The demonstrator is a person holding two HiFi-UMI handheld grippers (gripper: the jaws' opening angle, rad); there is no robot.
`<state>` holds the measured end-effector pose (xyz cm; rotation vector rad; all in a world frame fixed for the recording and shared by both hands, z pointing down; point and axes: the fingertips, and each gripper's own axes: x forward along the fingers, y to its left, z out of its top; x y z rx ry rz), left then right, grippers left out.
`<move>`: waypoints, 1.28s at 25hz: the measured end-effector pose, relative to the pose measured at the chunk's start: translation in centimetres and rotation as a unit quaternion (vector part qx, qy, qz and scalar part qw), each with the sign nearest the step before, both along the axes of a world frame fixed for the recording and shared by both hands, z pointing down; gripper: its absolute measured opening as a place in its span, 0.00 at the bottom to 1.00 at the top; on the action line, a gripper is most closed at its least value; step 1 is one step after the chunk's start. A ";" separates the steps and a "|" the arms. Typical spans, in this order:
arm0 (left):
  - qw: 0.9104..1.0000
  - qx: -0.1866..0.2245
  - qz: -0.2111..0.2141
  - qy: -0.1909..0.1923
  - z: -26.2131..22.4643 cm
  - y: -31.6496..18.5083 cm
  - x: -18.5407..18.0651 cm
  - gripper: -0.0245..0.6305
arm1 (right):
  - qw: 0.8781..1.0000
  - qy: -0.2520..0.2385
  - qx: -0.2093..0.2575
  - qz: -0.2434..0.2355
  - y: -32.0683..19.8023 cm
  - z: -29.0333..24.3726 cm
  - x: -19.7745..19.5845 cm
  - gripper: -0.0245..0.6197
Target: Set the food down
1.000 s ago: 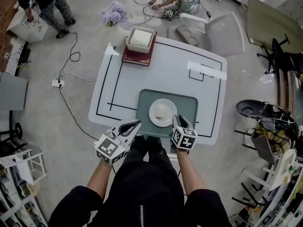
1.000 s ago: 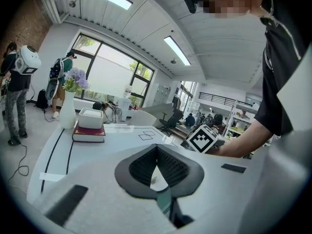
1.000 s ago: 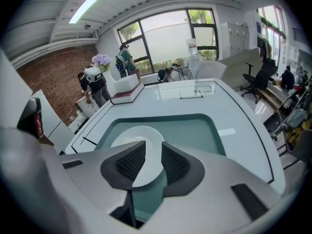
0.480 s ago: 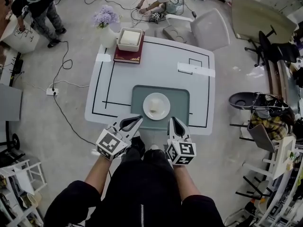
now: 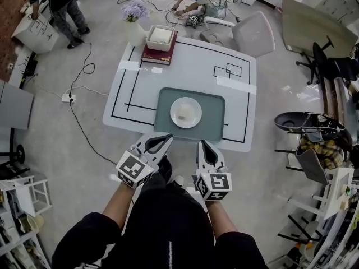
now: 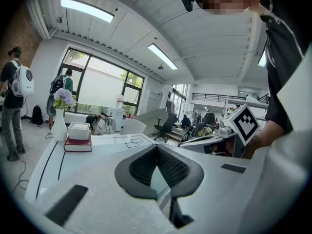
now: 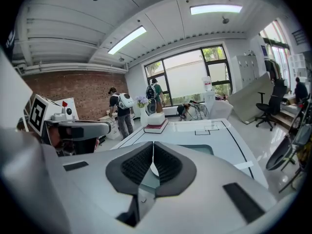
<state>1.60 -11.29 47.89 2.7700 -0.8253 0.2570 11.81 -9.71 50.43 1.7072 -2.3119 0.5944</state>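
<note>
A white plate with a small pale piece of food rests on the grey-green tray at the near side of the white table. Both grippers hang just off the table's front edge, pointing at the tray. My left gripper is shut with nothing between its pads. My right gripper is also shut and holds nothing; its pads meet at the tip. In the right gripper view the tray shows beyond the jaws.
At the table's far left corner a white box sits on a dark red book, beside a vase of purple flowers. A grey chair stands behind the table. People, cables and a power strip are on the floor around.
Both grippers have drawn back from the tray toward the person's body, past the table's front edge. The plate with the food stays on the tray.
</note>
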 end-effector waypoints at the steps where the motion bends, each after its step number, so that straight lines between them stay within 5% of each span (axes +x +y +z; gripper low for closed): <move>1: 1.000 0.002 0.000 -0.002 -0.1 0.9 0.1 0.05 | 1.000 -0.001 0.005 -0.004 0.8 -0.4 -0.1 0.06; 19: 1.000 0.025 0.001 0.004 -1.9 13.4 2.1 0.05 | 0.999 -0.009 0.033 -0.034 13.6 -2.5 -1.0 0.05; 32: 0.999 0.035 0.003 0.006 -2.3 17.5 3.6 0.05 | 0.998 0.000 0.041 -0.046 17.0 -2.1 -0.6 0.05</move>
